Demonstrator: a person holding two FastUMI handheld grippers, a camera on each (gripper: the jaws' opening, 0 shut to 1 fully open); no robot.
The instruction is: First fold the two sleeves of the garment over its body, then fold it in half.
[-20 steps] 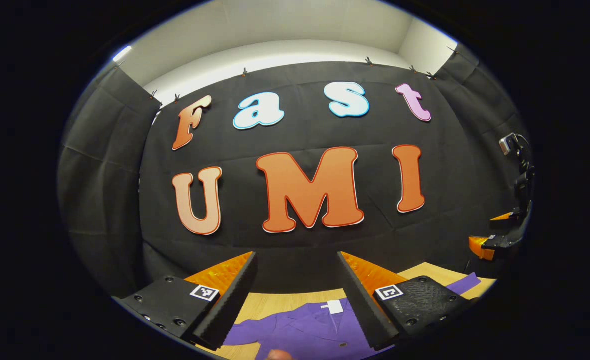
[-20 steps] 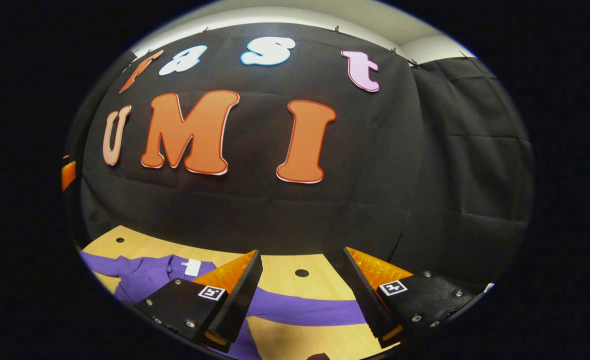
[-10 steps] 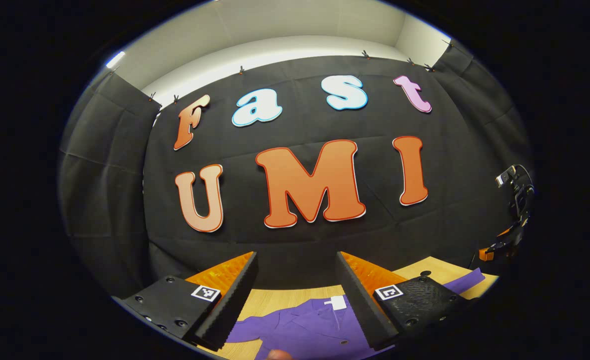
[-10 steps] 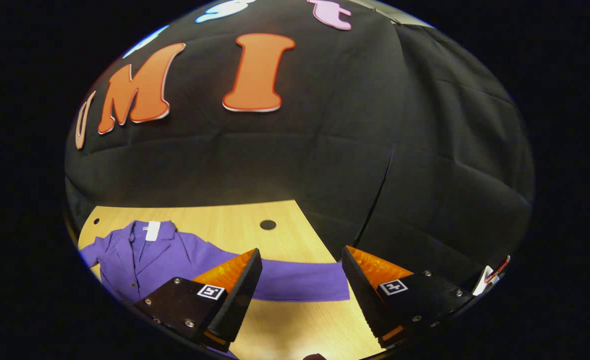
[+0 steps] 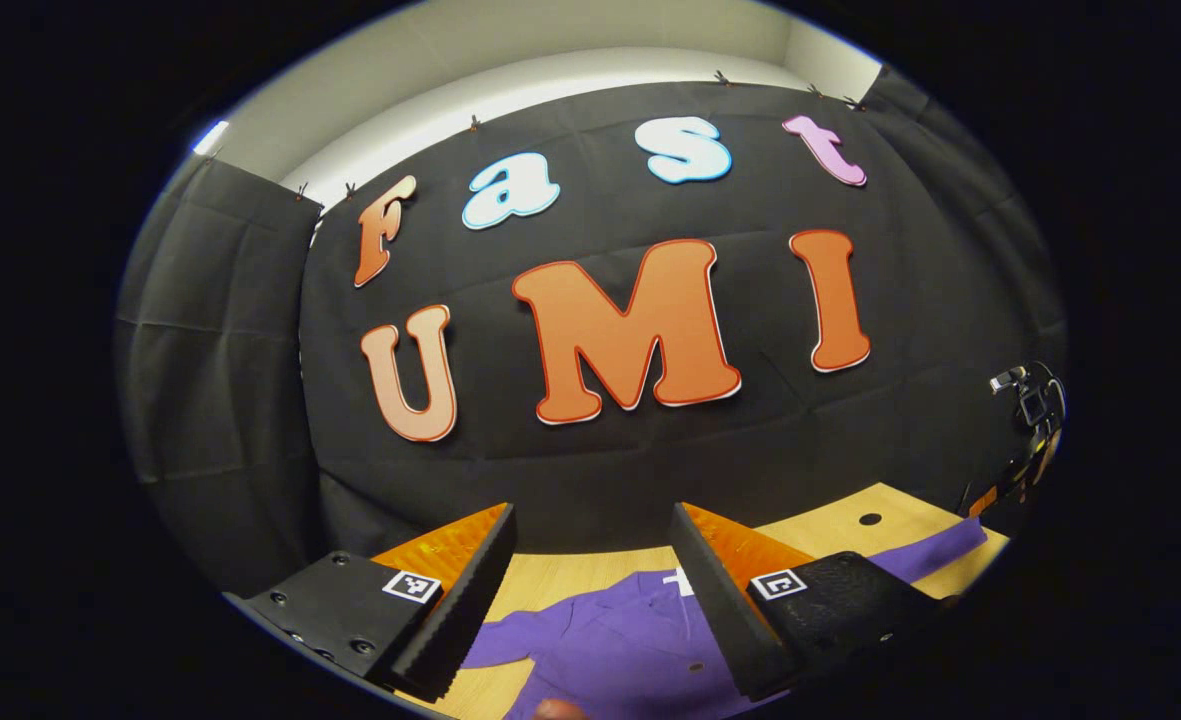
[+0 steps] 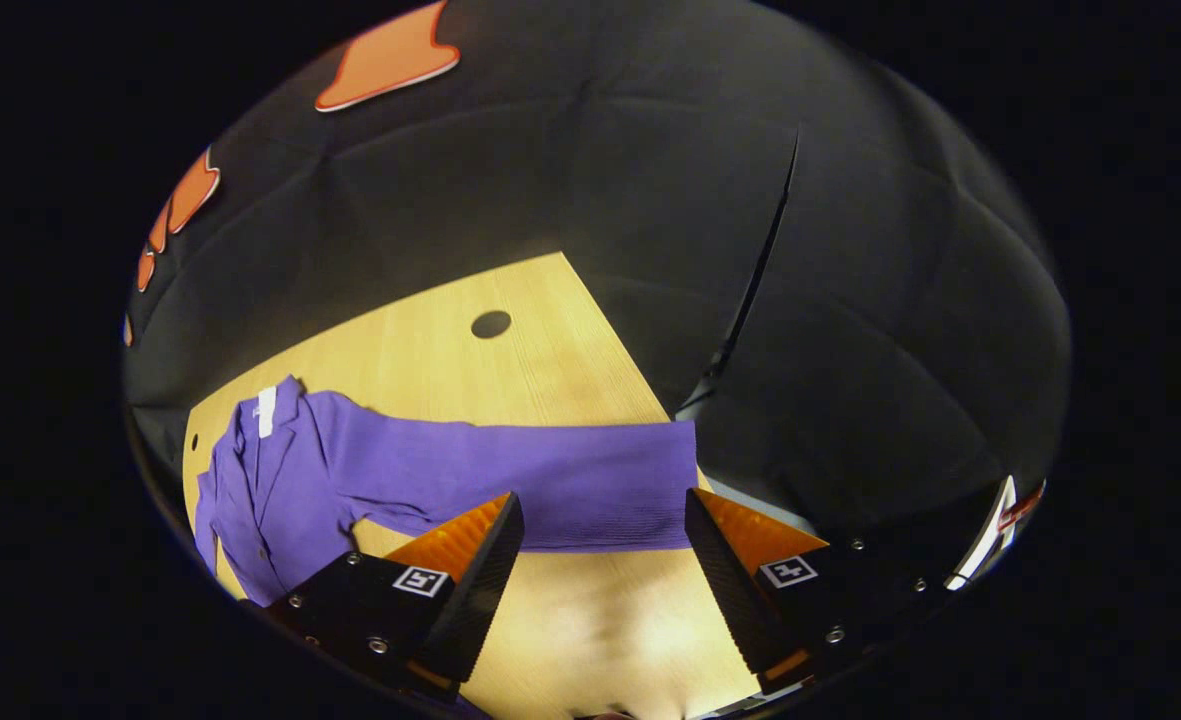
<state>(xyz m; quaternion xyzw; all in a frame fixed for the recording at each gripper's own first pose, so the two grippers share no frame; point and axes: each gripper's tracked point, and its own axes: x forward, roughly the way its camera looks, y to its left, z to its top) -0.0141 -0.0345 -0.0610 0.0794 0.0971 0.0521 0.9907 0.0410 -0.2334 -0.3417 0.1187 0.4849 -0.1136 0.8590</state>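
Observation:
A purple buttoned garment [image 6: 290,470] lies flat on the wooden table [image 6: 510,370], collar with a white tag [image 6: 266,410] toward the booth wall. One sleeve [image 6: 550,485] stretches out straight to the table's right edge. My right gripper [image 6: 598,520] hangs open just above that sleeve's cuff, the cuff lying between the fingers' line, apart from them. In the left gripper view the garment [image 5: 610,640] shows its collar and front below my left gripper [image 5: 590,530], which is open and held above it. The other sleeve [image 5: 935,550] reaches toward the right there.
The table has a dark round hole [image 6: 491,323] behind the sleeve and drops off at its right edge next to the black cloth. The other gripper [image 5: 1025,440] shows far right in the left gripper view. A fingertip [image 5: 555,710] peeks in at the bottom.
My right gripper has tipped down and come closer to the table, so the sleeve cuff now lies just ahead of its open fingers. The left gripper has tilted down slightly.

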